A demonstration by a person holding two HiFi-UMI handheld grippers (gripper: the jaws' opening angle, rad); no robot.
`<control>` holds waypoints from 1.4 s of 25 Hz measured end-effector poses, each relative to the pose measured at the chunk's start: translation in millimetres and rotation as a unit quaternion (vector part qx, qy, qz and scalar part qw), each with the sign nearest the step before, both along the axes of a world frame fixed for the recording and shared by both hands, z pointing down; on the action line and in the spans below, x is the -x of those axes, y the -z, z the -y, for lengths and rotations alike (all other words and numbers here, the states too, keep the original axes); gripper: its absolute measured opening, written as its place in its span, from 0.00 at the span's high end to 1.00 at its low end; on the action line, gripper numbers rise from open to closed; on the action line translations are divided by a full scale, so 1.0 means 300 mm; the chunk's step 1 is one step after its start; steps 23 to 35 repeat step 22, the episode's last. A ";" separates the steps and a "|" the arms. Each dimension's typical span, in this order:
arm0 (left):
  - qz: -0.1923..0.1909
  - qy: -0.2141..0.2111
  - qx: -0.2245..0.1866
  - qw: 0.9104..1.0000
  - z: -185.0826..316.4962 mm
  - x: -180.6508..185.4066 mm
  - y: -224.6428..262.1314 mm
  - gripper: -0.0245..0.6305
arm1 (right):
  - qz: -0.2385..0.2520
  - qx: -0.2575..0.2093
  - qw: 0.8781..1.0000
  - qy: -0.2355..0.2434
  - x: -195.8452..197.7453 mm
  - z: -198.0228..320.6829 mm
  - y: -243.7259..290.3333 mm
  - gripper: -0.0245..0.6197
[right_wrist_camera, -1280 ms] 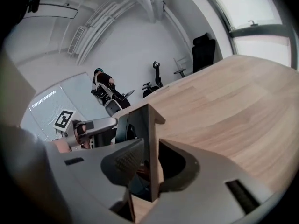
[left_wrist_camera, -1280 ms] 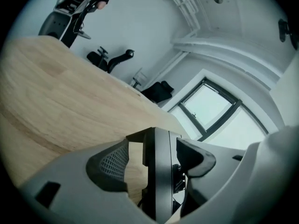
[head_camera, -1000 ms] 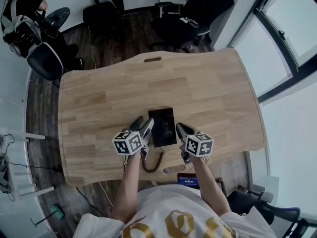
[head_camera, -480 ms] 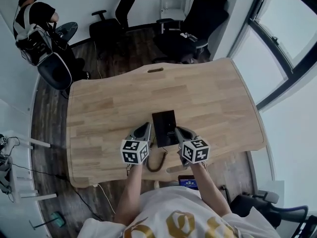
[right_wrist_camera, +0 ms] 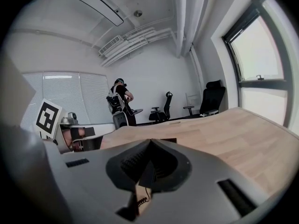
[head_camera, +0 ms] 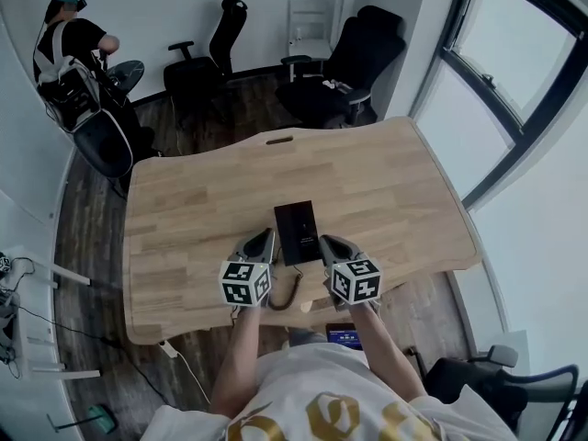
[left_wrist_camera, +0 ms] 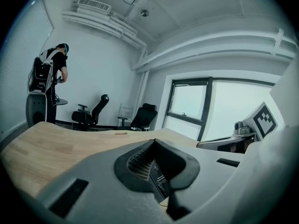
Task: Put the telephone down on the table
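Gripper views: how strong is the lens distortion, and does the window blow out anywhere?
Left gripper view: heavy fisheye, black corners, window washed white, left tongs soft up close. Right gripper view: same curving, window blown out. Head view: even daylight, milder curving, telephone sharp on the table, no glare.

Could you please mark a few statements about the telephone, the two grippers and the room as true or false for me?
1. The telephone lies flat on the wooden table. True.
2. The left gripper is clamped on the telephone. False: its jaws are together with nothing between them.
3. The right gripper is shut and empty. True.
4. Nobody else is in the room. False: a person stands at the far left, beyond the table.
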State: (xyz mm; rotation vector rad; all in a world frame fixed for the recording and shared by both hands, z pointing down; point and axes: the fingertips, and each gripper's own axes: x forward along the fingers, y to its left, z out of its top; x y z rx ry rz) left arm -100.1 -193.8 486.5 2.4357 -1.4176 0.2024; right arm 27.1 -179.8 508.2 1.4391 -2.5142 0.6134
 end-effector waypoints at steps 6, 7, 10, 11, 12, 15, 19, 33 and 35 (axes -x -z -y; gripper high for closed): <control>0.006 -0.004 -0.013 1.000 -0.079 -0.016 0.036 0.95 | 0.001 -0.018 1.000 -0.018 -0.041 -0.089 0.046 0.94; 0.006 -0.003 -0.016 1.000 -0.085 -0.017 0.044 0.95 | 0.002 -0.021 1.000 -0.020 -0.046 -0.096 0.054 0.94; 0.005 -0.001 -0.022 1.000 -0.098 -0.015 0.064 0.95 | 0.006 -0.028 0.999 -0.025 -0.057 -0.108 0.072 0.94; 0.005 -0.001 -0.024 1.000 -0.103 -0.014 0.068 0.95 | 0.007 -0.030 0.999 -0.027 -0.059 -0.112 0.075 0.94; 0.004 0.000 -0.025 1.000 -0.107 -0.012 0.073 0.95 | 0.008 -0.031 0.999 -0.027 -0.060 -0.115 0.078 0.94; 0.000 0.005 -0.028 1.000 -0.120 -0.001 0.081 0.95 | 0.011 -0.031 0.999 -0.026 -0.057 -0.125 0.083 0.94; -0.003 0.011 -0.030 0.999 -0.127 0.014 0.082 0.95 | 0.014 -0.030 0.999 -0.024 -0.045 -0.135 0.083 0.94; -0.003 0.013 -0.031 0.999 -0.125 0.020 0.084 0.95 | 0.015 -0.028 0.999 -0.023 -0.040 -0.137 0.083 0.94; -0.003 0.013 -0.031 0.999 -0.125 0.020 0.084 0.95 | 0.015 -0.028 0.999 -0.023 -0.040 -0.137 0.083 0.94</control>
